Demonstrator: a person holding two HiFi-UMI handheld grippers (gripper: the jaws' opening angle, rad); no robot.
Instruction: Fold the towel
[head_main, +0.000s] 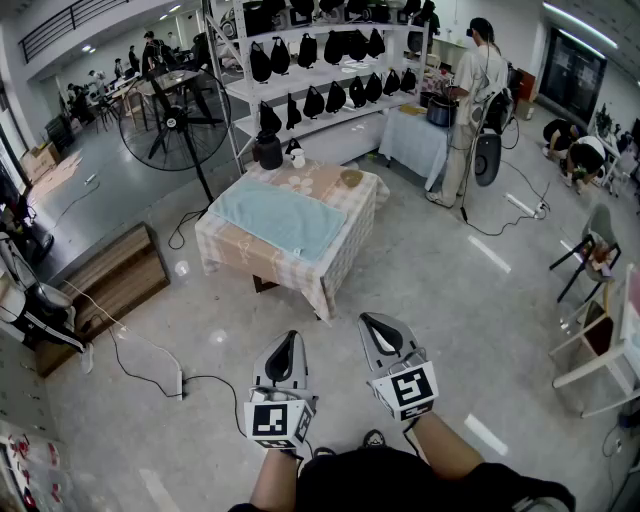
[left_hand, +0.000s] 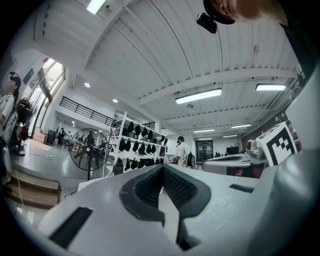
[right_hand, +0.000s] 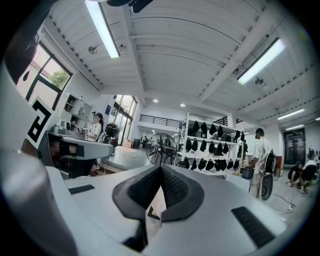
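I held the left claw (head_main: 287, 345) and right claw (head_main: 384, 332) clenched and empty, presumably because the towel (head_main: 283, 216) lay spread on the counter (head_main: 335, 282) well ahead.

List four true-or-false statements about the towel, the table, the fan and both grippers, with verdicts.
1. The towel lies spread out on the table. True.
2. The left gripper holds a corner of the towel. False: its jaws are shut on nothing, well short of the table.
3. The right gripper is shut and empty. True.
4. The fan stands on the table. False: it stands on the floor beside the table.
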